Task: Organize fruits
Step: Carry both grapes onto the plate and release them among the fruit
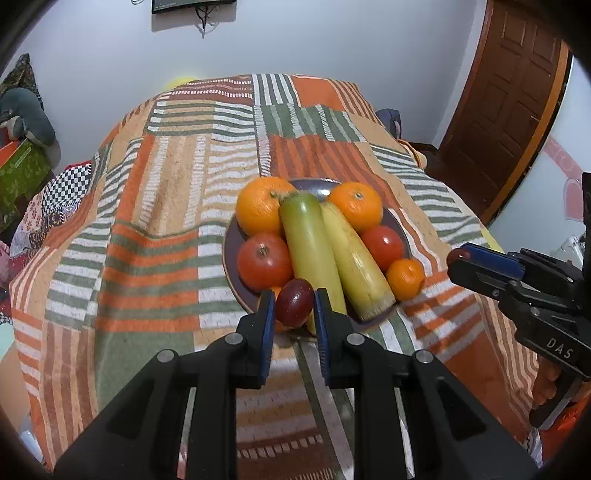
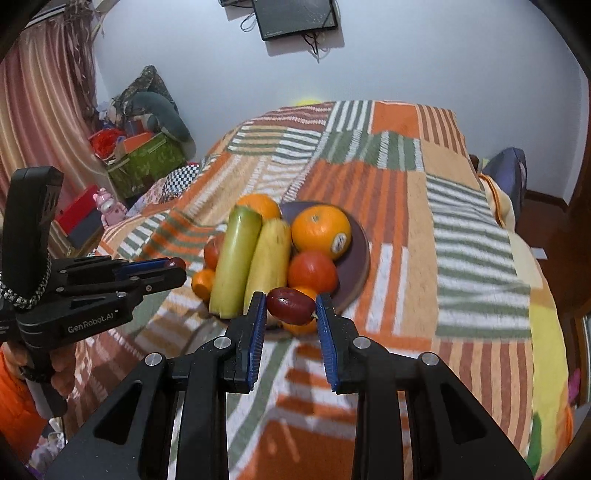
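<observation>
A dark plate point(image 1: 314, 186) point(image 2: 354, 258) on the striped bedspread holds two yellow-green squashes point(image 1: 314, 251) point(image 2: 236, 258), oranges point(image 1: 260, 210) point(image 2: 319, 230), tomatoes point(image 1: 264, 262) point(image 2: 312, 271) and small tangerines point(image 1: 404, 278). My left gripper point(image 1: 294, 304) is shut on a dark red plum point(image 1: 294, 303) just above the plate's near edge; it also shows at the left of the right wrist view point(image 2: 173, 267). My right gripper point(image 2: 291, 308) is shut on another dark red plum point(image 2: 291, 305) above the plate's near edge; it also shows at the right of the left wrist view point(image 1: 458, 258).
The striped orange, green and white bedspread point(image 1: 177, 206) point(image 2: 461, 240) covers the bed. A green box with clutter point(image 2: 147, 162) stands by the curtain at the left. A wooden door point(image 1: 513, 96) is at the far right. A screen point(image 2: 295, 16) hangs on the wall.
</observation>
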The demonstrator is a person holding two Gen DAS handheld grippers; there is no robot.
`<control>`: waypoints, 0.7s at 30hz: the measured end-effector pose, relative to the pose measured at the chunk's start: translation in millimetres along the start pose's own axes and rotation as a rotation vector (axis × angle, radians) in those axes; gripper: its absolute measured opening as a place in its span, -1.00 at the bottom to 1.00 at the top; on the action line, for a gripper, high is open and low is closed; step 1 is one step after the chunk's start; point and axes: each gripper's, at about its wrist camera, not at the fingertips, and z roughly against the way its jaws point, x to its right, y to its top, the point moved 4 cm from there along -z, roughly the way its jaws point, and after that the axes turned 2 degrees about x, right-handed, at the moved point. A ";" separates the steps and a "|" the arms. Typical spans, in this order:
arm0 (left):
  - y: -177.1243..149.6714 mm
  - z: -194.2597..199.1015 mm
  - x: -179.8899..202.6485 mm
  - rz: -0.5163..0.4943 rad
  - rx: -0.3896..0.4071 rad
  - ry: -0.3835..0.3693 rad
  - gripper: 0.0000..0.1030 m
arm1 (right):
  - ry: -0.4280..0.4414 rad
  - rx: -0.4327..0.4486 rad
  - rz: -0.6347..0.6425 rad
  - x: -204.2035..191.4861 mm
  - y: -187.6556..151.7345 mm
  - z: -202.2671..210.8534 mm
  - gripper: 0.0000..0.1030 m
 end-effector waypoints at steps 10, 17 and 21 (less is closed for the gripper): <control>13.1 -26.5 -4.9 0.000 -0.004 -0.005 -0.60 | -0.013 -0.006 0.003 -1.1 26.0 -37.1 -0.51; 11.3 -35.7 -9.0 -0.001 0.004 -0.016 -0.60 | -0.058 -0.031 0.016 -2.8 28.0 -64.4 -0.51; 10.4 -37.6 -13.3 0.020 -0.005 -0.030 -0.60 | -0.088 -0.037 0.043 -4.6 24.4 -70.6 -0.47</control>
